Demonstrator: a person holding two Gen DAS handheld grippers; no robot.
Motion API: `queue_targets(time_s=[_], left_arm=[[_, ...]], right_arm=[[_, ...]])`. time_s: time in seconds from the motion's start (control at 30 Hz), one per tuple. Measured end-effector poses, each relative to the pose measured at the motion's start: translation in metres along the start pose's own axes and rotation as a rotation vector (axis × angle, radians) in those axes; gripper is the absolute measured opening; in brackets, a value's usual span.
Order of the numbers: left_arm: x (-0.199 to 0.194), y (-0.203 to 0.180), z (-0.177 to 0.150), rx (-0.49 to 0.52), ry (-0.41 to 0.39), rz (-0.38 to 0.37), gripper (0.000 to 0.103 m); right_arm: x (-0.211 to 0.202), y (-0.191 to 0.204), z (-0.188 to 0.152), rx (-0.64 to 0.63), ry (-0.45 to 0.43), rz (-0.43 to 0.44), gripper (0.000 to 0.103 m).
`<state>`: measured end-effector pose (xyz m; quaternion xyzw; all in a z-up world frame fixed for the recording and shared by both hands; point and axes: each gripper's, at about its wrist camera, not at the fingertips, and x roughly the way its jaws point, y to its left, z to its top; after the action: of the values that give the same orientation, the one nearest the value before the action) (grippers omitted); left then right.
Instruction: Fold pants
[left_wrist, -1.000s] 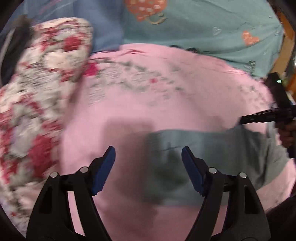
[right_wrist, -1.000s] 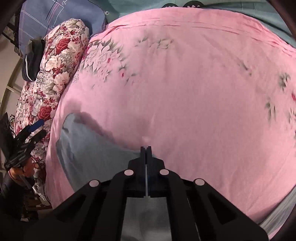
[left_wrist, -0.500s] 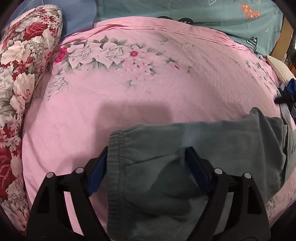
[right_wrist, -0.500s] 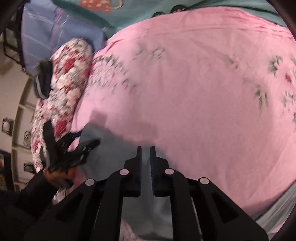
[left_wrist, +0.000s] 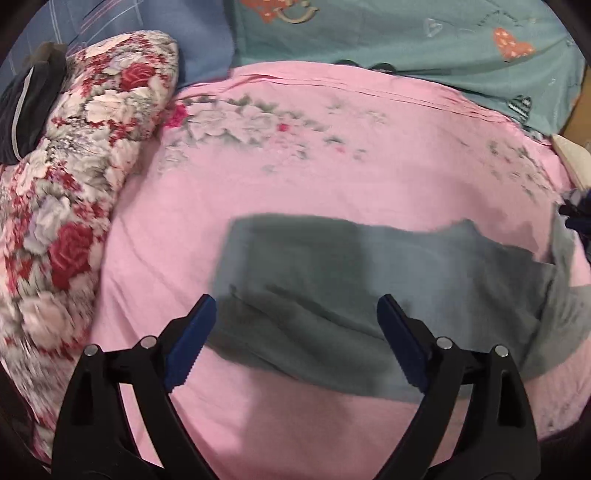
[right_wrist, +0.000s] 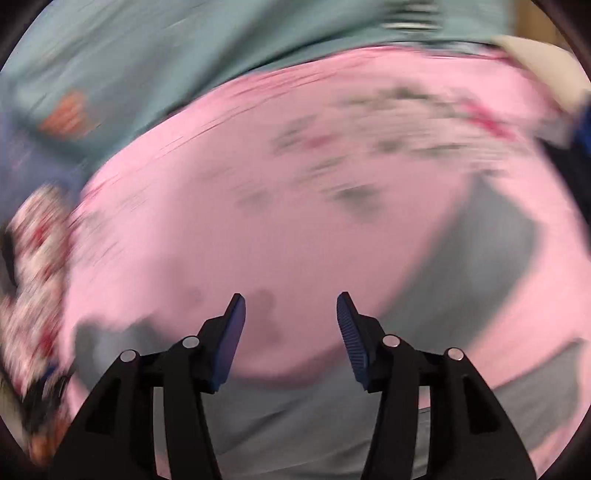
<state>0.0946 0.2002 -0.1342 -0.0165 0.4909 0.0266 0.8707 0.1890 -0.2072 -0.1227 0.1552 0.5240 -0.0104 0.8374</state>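
Note:
The grey pants (left_wrist: 369, 284) lie spread on the pink floral bedsheet (left_wrist: 314, 166), reaching from the middle of the left wrist view to its right edge. My left gripper (left_wrist: 293, 328) is open and empty, hovering just above the near part of the pants. In the blurred right wrist view my right gripper (right_wrist: 290, 332) is open and empty above the sheet. Grey pants cloth (right_wrist: 295, 424) lies below its fingers and more grey cloth (right_wrist: 491, 240) lies at the right.
A red and white floral quilt (left_wrist: 66, 206) is bunched along the left side of the bed. A teal patterned pillow (left_wrist: 406, 37) and a blue cloth (left_wrist: 207, 33) lie at the head. A dark bag (left_wrist: 26, 96) rests on the quilt.
My right gripper has opened and let go of the pants, then swung fast so its view is blurred. My left gripper has pulled back a little from the pants, which now lie flat.

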Motion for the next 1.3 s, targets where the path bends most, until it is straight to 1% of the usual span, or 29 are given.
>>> queue_targets(time_s=[0.03, 0.1, 0.13, 0.2, 0.27, 0.3, 0.33, 0.37, 0.4, 0.43, 0.5, 0.6, 0.63, 0.7, 0.77, 0.8, 0.87, 0.9, 0.93, 1.0, 1.03, 1.07, 1.1, 1.13, 1.17, 1.2, 1.23, 1.3], left_arm=[[-0.003, -0.014, -0.005, 0.005, 0.004, -0.014, 0.090], [-0.009, -0.044, -0.014, 0.009, 0.010, -0.038, 0.090], [-0.012, -0.061, -0.019, 0.011, 0.016, -0.053, 0.090], [-0.016, -0.087, -0.028, 0.033, 0.028, -0.076, 0.090], [-0.023, -0.114, -0.036, 0.090, 0.034, -0.090, 0.090], [-0.025, -0.126, -0.040, 0.126, 0.033, -0.087, 0.091], [-0.028, -0.134, -0.043, 0.150, 0.030, -0.081, 0.091], [-0.029, -0.141, -0.044, 0.170, 0.028, -0.077, 0.091], [-0.030, -0.146, -0.044, 0.178, 0.028, -0.076, 0.091], [-0.030, -0.150, -0.044, 0.177, 0.030, -0.080, 0.091], [-0.029, -0.155, -0.042, 0.173, 0.039, -0.092, 0.091], [-0.026, -0.165, -0.036, 0.191, 0.037, -0.108, 0.091], [-0.025, -0.170, -0.034, 0.206, 0.041, -0.116, 0.091], [-0.020, -0.179, -0.032, 0.236, 0.050, -0.128, 0.091], [-0.015, -0.192, -0.030, 0.268, 0.070, -0.152, 0.091], [-0.013, -0.198, -0.030, 0.286, 0.081, -0.164, 0.091], [-0.013, -0.214, -0.029, 0.335, 0.078, -0.184, 0.091], [-0.014, -0.219, -0.030, 0.352, 0.074, -0.191, 0.091], [-0.014, -0.227, -0.031, 0.370, 0.078, -0.202, 0.091], [-0.010, -0.237, -0.034, 0.396, 0.100, -0.219, 0.091], [-0.009, -0.242, -0.036, 0.414, 0.108, -0.227, 0.091], [-0.007, -0.247, -0.038, 0.435, 0.114, -0.228, 0.091], [-0.007, -0.251, -0.040, 0.451, 0.118, -0.226, 0.091], [-0.006, -0.254, -0.041, 0.463, 0.122, -0.224, 0.091], [-0.005, -0.257, -0.042, 0.467, 0.128, -0.226, 0.091], [-0.004, -0.260, -0.042, 0.470, 0.137, -0.230, 0.091], [-0.002, -0.262, -0.043, 0.472, 0.144, -0.231, 0.091], [0.000, -0.268, -0.044, 0.483, 0.156, -0.227, 0.091]], right_arm=[[0.001, -0.033, 0.015, 0.101, -0.010, -0.064, 0.052], [0.007, -0.077, 0.034, 0.229, -0.027, -0.120, 0.052], [0.016, -0.095, 0.047, 0.269, -0.024, -0.156, 0.052], [0.031, -0.106, 0.057, 0.271, 0.009, -0.175, 0.052], [0.048, -0.111, 0.064, 0.258, 0.056, -0.164, 0.052], [0.056, -0.109, 0.064, 0.229, 0.069, -0.182, 0.052], [0.057, -0.106, 0.062, 0.203, 0.057, -0.204, 0.042], [0.058, -0.103, 0.060, 0.187, 0.051, -0.230, 0.035], [0.057, -0.103, 0.059, 0.171, 0.046, -0.252, 0.020], [0.053, -0.108, 0.057, 0.178, 0.045, -0.212, 0.000], [0.039, -0.118, 0.054, 0.216, 0.038, -0.147, 0.000], [-0.020, -0.132, 0.045, 0.238, -0.075, 0.013, 0.000], [-0.048, -0.140, 0.037, 0.247, -0.127, 0.074, 0.000], [-0.094, -0.157, 0.019, 0.278, -0.209, 0.160, 0.000], [-0.119, -0.175, 0.001, 0.308, -0.248, 0.182, 0.000], [-0.129, -0.186, -0.010, 0.342, -0.260, 0.193, 0.000], [-0.139, -0.215, -0.044, 0.441, -0.268, 0.236, 0.000], [-0.140, -0.226, -0.059, 0.475, -0.267, 0.242, 0.000], [-0.137, -0.238, -0.082, 0.502, -0.247, 0.218, 0.000], [-0.117, -0.259, -0.117, 0.573, -0.172, 0.161, 0.001], [-0.099, -0.273, -0.138, 0.631, -0.101, 0.120, 0.005], [-0.090, -0.282, -0.152, 0.677, -0.059, 0.091, 0.005], [-0.084, -0.291, -0.164, 0.719, -0.032, 0.085, 0.006], [-0.087, -0.296, -0.172, 0.749, -0.041, 0.098, 0.010], [-0.093, -0.296, -0.173, 0.751, -0.071, 0.110, 0.013], [-0.102, -0.295, -0.172, 0.737, -0.102, 0.109, 0.020], [-0.111, -0.293, -0.165, 0.702, -0.139, 0.078, 0.025], [-0.120, -0.286, -0.148, 0.627, -0.182, 0.016, 0.026]])
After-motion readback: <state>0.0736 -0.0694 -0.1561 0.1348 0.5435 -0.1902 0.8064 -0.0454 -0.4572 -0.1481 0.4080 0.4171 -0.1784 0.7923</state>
